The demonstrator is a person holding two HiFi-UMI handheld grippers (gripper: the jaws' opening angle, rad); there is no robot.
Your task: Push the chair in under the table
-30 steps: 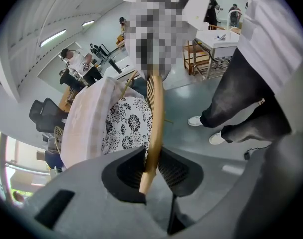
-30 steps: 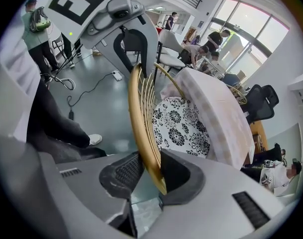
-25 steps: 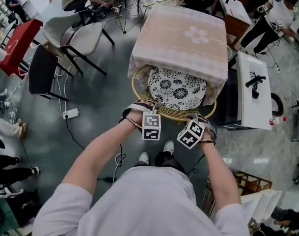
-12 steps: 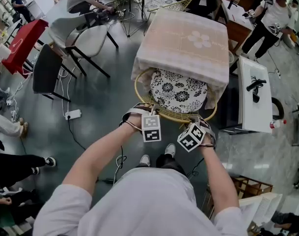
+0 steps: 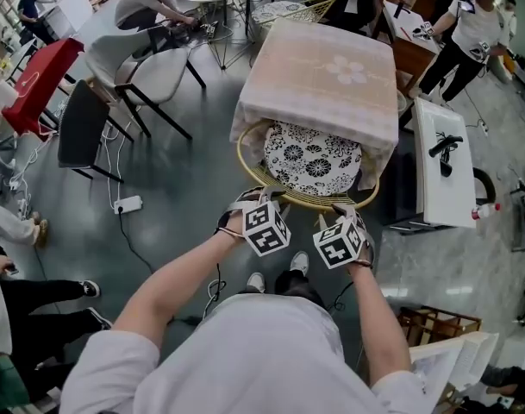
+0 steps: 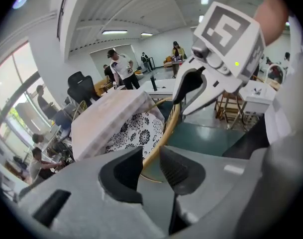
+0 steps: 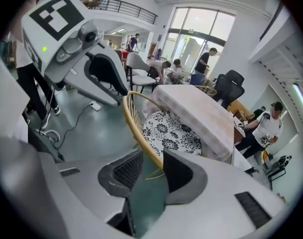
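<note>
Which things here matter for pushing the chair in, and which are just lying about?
Job:
round yellow wire chair with black-and-white floral cushion
square table under pink checked cloth

Lying about:
grey shell chair on black legs
white power strip on the floor
white side table
red-covered table
wooden crate

With arms extended, left gripper (image 6: 150, 161) and right gripper (image 7: 152, 163) tilt downward, jaws just opened, gripping nothing.

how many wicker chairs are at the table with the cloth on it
2. The near wicker chair is at the table's near side, its floral seat partly under the cloth. The far wicker chair is at the opposite side. Others could be hidden behind the table.
</note>
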